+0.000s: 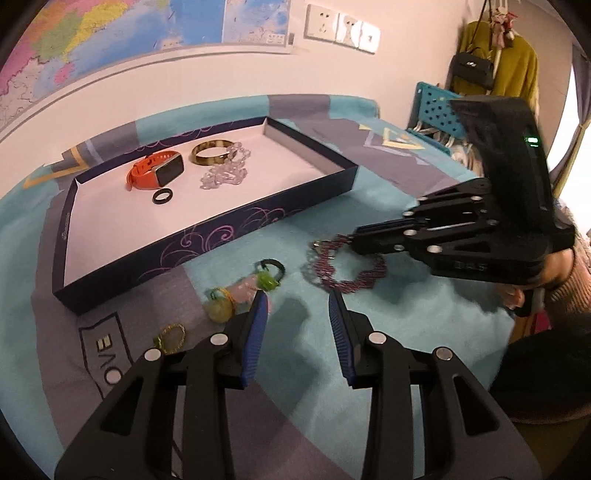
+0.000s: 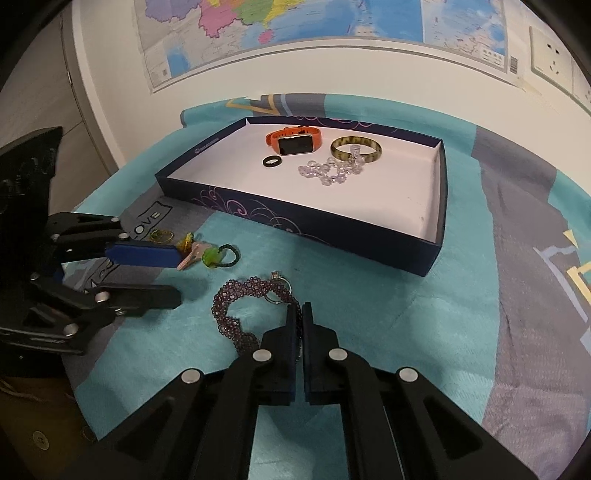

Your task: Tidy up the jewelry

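- A wall map (image 2: 295, 33) hangs across the back wall, at twelve o'clock in the right wrist view and at eleven in the left.
- White wall sockets (image 1: 341, 29) sit just right of the map, at twelve to one o'clock in the left wrist view.
- A mustard-yellow garment (image 1: 513, 70) hangs at two o'clock, a black handbag (image 1: 472, 68) touching its left side.
- A blue perforated crate (image 1: 436, 110) stands below the handbag.
- A teal and grey blanket (image 2: 406, 314) covers the whole surface, with "LOVE" lettering (image 1: 105, 354) at eight o'clock.
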The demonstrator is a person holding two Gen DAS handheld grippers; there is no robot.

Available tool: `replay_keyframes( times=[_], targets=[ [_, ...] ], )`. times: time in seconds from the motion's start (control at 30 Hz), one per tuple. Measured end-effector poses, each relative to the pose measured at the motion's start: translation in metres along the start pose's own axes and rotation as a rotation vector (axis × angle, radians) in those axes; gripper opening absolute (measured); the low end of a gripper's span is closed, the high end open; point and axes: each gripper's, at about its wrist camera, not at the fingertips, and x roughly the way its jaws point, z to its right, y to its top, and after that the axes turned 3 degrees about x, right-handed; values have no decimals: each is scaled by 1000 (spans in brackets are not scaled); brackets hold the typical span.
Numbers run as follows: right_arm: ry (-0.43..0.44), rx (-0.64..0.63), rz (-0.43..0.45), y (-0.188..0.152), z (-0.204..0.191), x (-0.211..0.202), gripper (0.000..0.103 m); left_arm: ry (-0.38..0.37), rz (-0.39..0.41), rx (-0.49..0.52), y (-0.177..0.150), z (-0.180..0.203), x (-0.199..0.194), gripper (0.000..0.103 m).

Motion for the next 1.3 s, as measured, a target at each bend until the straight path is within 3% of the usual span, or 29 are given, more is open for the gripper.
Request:
replay_keyframes(
  times=[0.23,0.43,0.7,0.77,0.83,0.93,1.1,1.17,1.2,1.3],
  targets=[
    [21,17,22,-1,4,-8,2,25,-5,-85,-5,-22,-3,36],
    [89,10,49,-1,-1,-21,2,32,-14,-132,-16,-38,-10,38],
    [140,-9,26,-7,-9,-24,2,31,3,-124,-19,-36,-20,42],
    [110,-8,18,-9,-8,-24,3,34,2,-118,-21,-34,-20,43],
    [68,6,16,-9,-4,-21,27,26,11,-116,-22,-33,-22,43],
    [37,28,17,-5,2,-12,32,30,11,-121,-22,-34,-22,44],
    [7,12,2,0,-1,2,32,38,19,-119,-22,-33,-25,46],
    [11,-8,-1,0,-4,2,17,38,22,-122,-23,-34,-27,46],
    [9,-11,-7,0,-5,2,1,40,23,-122,-23,-34,-27,46],
    [16,-5,2,-2,-3,-1,1,48,23,-123,-23,-35,-28,47]
  ],
)
